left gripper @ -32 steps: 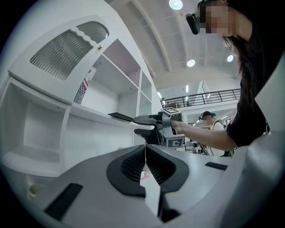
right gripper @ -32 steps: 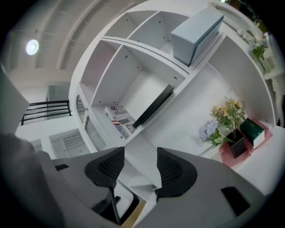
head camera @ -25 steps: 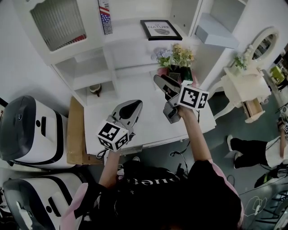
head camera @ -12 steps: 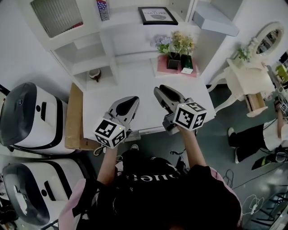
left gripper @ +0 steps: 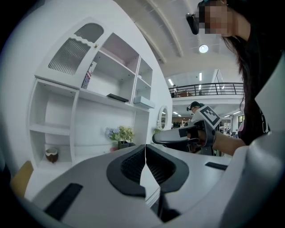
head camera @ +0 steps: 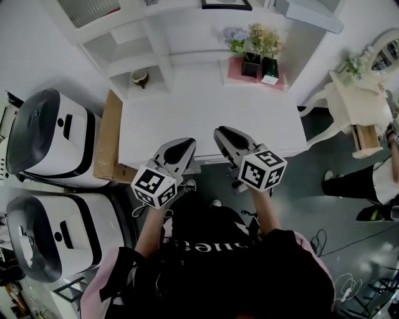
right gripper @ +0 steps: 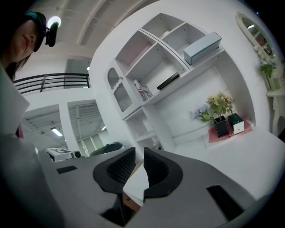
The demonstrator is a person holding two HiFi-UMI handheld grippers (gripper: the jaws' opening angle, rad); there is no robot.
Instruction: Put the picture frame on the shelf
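L gripper (head camera: 182, 144) clenched, empty. R gripper (head camera: 222, 132) just been closing, slim gap, nothing between. Picture frame (head camera: 226, 4) on shelf (head camera: 187, 11), 12 o'clock.

White desk (head camera: 206, 118); vanity table (head camera: 356, 103); grey floor (head camera: 312, 190)

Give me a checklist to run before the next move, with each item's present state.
1. Picture frame lies on the shelf: ok.
2. Left gripper empty, fingers together: ok.
3. Right gripper empty: ok. Its fingers have just been closing, a narrow gap shows, and nothing is between them.
4. Both grippers clear of the flower pots, at the desk's near edge: ok.
5. Picture frame set well back from the shelf's edge: cannot tell.
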